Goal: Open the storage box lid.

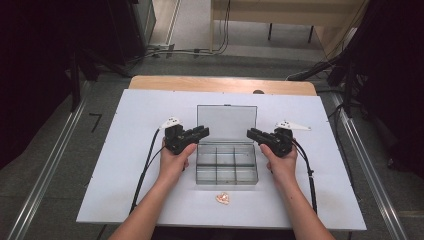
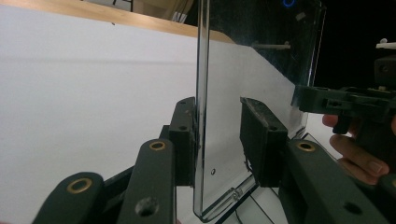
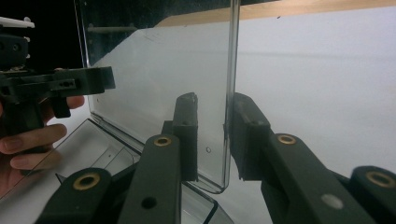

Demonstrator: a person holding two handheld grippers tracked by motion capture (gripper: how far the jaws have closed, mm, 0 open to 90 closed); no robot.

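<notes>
Though upright — clear hinged lid (image 1: 226, 122)

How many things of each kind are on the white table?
Clear box with its lid up: 1
Small orange thing: 1
Black tools: 2, the left tool and the right tool
Total: 4

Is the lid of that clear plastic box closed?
No, the lid stands upright behind the open box, whose empty compartments show from above.
</notes>
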